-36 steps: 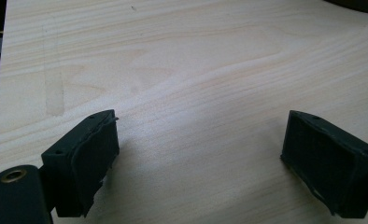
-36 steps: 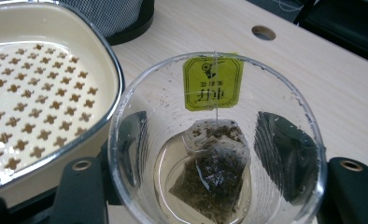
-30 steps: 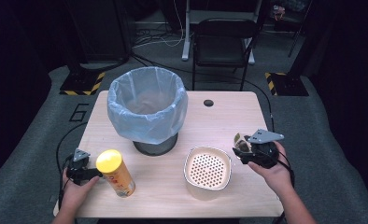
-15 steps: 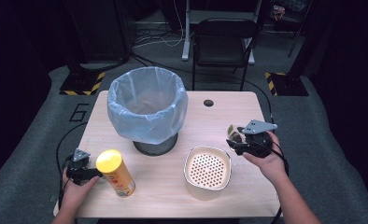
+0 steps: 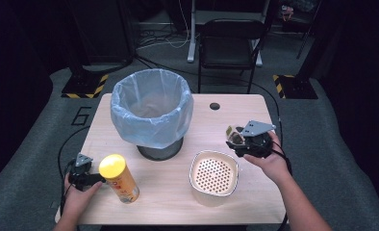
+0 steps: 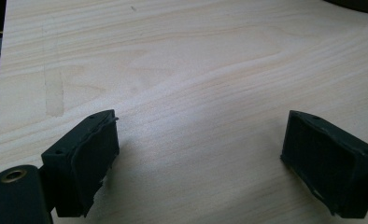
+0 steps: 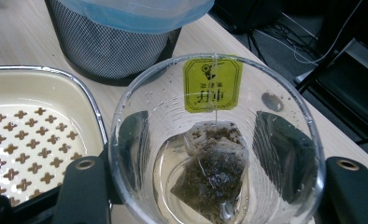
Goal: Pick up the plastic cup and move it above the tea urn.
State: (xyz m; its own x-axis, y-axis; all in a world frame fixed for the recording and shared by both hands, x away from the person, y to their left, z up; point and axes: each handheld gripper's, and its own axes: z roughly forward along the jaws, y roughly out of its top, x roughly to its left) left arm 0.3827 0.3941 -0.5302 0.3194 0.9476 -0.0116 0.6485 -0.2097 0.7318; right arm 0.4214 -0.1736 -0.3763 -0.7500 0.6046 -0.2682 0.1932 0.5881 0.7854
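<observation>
Two black jaws of the right gripper (image 7: 210, 186) clamp a clear cup (image 7: 215, 140) upright, keeping its tea bag (image 7: 210, 172) and liquid inside; the left gripper (image 6: 201, 163) rests spread apart over bare table (image 6: 196, 70).

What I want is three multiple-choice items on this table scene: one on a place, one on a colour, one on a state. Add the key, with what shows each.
1. The cream square dish with a perforated insert stands:
A) on the wooden table, in front of the blue-lined mesh bin
B) inside that bin
C) on the chair

2. The paper tag inside the clear plastic cup is:
A) red
B) white
C) yellow-green

3. The left gripper is:
A) shut on the cup
B) open over bare wood
C) shut on a can

Key:
1 A, the high view shows it on the tabletop before the bin.
2 C, the right gripper view shows the tag's colour.
3 B, its jaws stand wide apart with only wood between.
</observation>
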